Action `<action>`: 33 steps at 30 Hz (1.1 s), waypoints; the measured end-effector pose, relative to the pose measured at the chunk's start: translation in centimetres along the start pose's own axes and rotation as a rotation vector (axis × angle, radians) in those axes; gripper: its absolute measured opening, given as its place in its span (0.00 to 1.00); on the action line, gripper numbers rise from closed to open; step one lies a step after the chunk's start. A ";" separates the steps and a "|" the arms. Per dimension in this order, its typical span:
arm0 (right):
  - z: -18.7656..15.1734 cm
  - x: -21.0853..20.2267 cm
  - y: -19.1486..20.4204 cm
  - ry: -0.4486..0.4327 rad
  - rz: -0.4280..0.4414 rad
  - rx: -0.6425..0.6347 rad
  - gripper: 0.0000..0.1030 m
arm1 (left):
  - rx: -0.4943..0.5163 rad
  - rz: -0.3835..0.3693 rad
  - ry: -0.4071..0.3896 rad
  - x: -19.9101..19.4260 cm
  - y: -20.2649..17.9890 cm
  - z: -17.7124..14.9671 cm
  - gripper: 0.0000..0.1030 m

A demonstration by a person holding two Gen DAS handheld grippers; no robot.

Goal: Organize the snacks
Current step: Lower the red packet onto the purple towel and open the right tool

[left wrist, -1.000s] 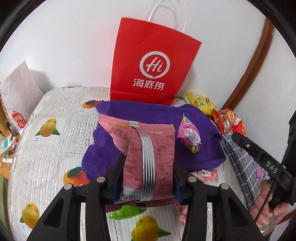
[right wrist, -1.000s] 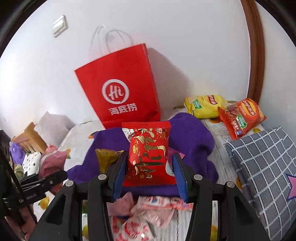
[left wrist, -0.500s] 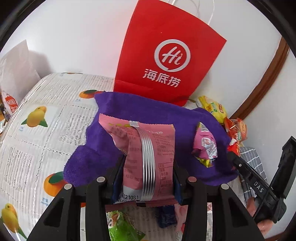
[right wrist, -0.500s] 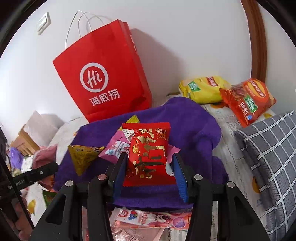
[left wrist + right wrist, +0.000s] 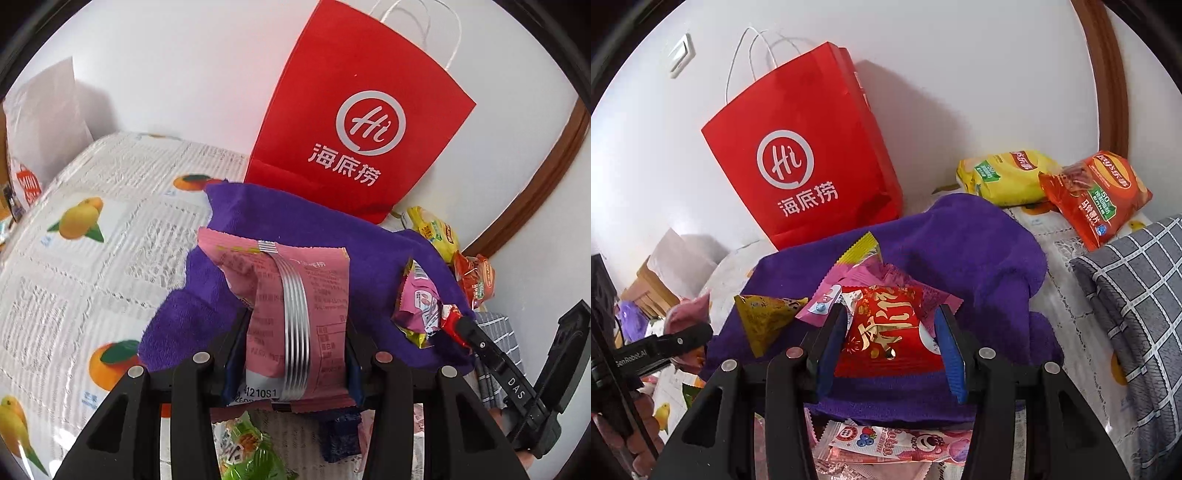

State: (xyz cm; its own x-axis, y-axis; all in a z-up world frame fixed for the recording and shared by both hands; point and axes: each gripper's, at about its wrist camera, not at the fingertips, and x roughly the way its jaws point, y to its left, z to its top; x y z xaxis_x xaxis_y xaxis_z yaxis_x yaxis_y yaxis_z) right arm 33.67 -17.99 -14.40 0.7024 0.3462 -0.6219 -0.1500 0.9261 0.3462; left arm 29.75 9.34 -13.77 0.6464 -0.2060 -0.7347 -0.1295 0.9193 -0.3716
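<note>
Purple terry towel [image 5: 960, 236]: 3 small packets placed; left gripper [image 5: 291, 354] grasps pink foil packet [image 5: 295, 295], right gripper [image 5: 892, 343] grasps red foil packet [image 5: 886, 332]; loose snacks remain.

A white wall [image 5: 960, 74] stands behind, with a light switch [image 5: 681, 55] on it and a brown wooden frame [image 5: 1104, 74] at the side

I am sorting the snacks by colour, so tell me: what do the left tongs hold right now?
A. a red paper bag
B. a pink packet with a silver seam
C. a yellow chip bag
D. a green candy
B: in the left wrist view the left tongs are closed on the pink packet, its silver seam facing the camera, above the purple towel.
</note>
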 end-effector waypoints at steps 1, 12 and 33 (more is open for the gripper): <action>0.0 -0.1 0.0 -0.002 0.003 0.001 0.45 | -0.003 -0.015 0.008 0.1 0.0 0.0 0.41; -0.3 0.6 0.2 0.025 -0.016 -0.010 0.36 | 0.011 -0.011 0.006 0.2 -0.4 -0.1 0.41; -0.3 0.2 0.3 0.019 0.002 -0.013 0.37 | -0.031 0.000 0.035 1.6 0.0 -0.2 0.41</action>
State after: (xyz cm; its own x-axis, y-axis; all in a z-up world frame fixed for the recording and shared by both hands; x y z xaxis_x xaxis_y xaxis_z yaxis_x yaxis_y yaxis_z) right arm 33.52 -17.57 -14.61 0.6889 0.3509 -0.6343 -0.1607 0.9272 0.3384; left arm 30.62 8.98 -15.04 0.6197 -0.2182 -0.7539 -0.1528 0.9086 -0.3886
